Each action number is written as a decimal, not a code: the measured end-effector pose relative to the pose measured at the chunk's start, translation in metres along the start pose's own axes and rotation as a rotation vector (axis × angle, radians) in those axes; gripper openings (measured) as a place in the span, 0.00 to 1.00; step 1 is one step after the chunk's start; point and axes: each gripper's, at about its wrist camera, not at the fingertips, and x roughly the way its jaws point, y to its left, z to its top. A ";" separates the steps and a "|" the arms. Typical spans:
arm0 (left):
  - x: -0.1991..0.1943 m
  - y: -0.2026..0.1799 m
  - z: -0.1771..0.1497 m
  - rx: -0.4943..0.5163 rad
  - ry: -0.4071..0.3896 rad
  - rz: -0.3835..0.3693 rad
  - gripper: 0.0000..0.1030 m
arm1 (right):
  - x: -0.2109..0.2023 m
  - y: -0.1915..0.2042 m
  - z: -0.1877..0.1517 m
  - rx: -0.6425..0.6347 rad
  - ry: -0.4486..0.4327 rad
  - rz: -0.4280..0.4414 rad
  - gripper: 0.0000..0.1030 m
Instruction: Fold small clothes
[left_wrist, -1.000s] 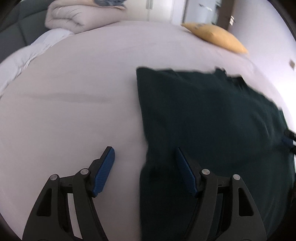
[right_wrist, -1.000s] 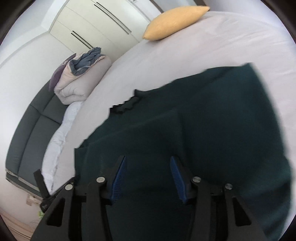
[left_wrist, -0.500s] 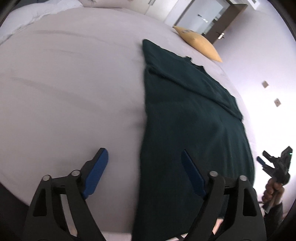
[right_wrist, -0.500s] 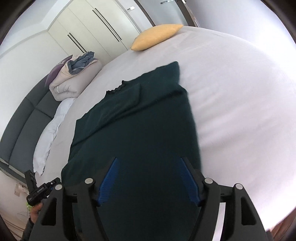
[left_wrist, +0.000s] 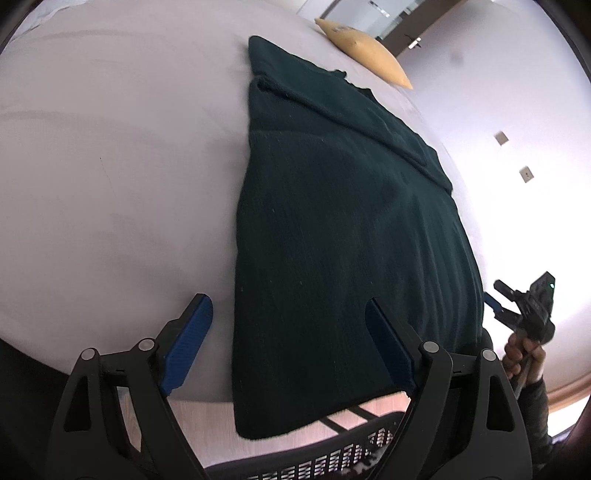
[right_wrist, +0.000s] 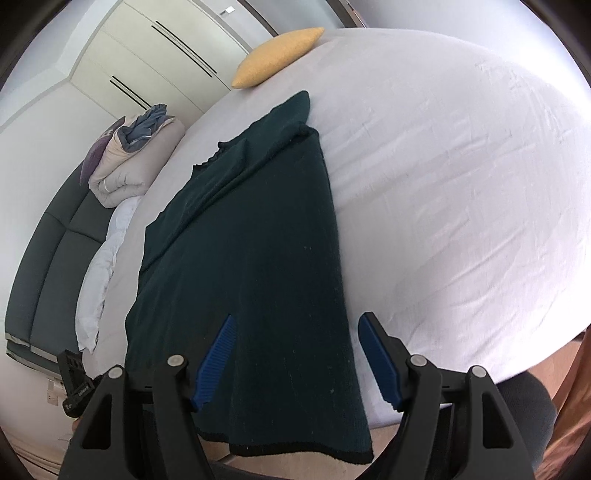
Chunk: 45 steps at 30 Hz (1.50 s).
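A dark green knitted sweater (left_wrist: 332, 229) lies flat on the white bed (left_wrist: 110, 166), sleeves folded in across its top, its hem hanging over the near bed edge. It also shows in the right wrist view (right_wrist: 251, 258). My left gripper (left_wrist: 288, 343) is open and empty above the sweater's left hem edge. My right gripper (right_wrist: 295, 358) is open and empty above the sweater's right hem edge. The right gripper also shows at the far right of the left wrist view (left_wrist: 524, 306), held in a hand.
A yellow pillow (left_wrist: 365, 51) lies at the far end of the bed, also seen in the right wrist view (right_wrist: 277, 57). Folded bedding (right_wrist: 136, 162) sits on a dark sofa (right_wrist: 48, 258). A black mesh basket (left_wrist: 351, 454) stands below the bed edge.
Both grippers have pulled back from over the sweater toward the near bed edge and hem. The sweater now lies still and flat; both stay open.
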 end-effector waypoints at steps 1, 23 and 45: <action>0.001 0.000 -0.001 0.003 0.007 -0.003 0.82 | 0.000 -0.001 -0.001 0.001 0.003 0.002 0.71; 0.011 0.022 -0.006 -0.089 0.084 -0.210 0.49 | -0.005 -0.013 -0.016 0.017 0.079 0.061 0.71; 0.028 0.007 -0.010 -0.061 0.121 -0.200 0.09 | 0.007 -0.031 -0.027 0.024 0.304 0.036 0.38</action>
